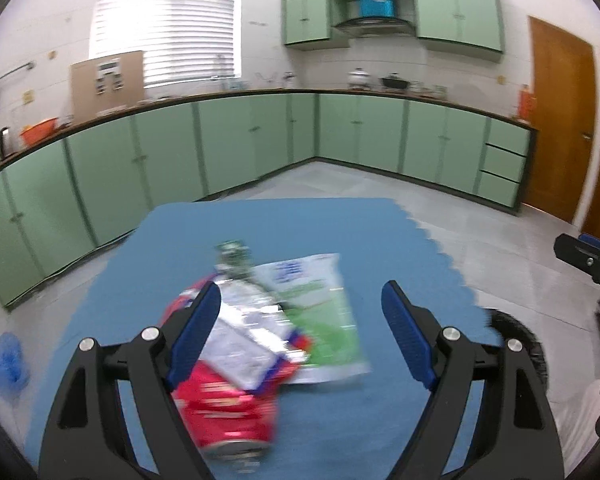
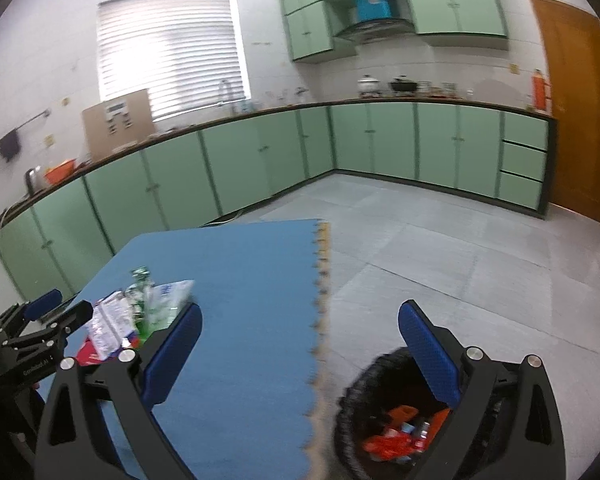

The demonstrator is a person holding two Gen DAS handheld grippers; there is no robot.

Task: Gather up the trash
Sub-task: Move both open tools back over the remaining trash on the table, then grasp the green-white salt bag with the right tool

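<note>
Left wrist view: left claw (image 1: 302, 328) tilted down, wide, empty above wrappers (image 1: 260, 332); right claw (image 2: 300, 356) wide over bin (image 2: 380, 420).

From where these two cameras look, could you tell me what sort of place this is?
A home kitchen, most likely: green base cabinets run under a long countertop, a range hood hangs among the wall cupboards, and pots stand beneath it.

We see green cabinets (image 2: 180, 184) under a long counter (image 2: 260, 114), a blind (image 2: 168, 52), a cardboard box (image 2: 118, 124), an orange bowl (image 1: 38, 131), a wooden door (image 2: 580, 112) and a blue mat (image 2: 240, 300).
</note>
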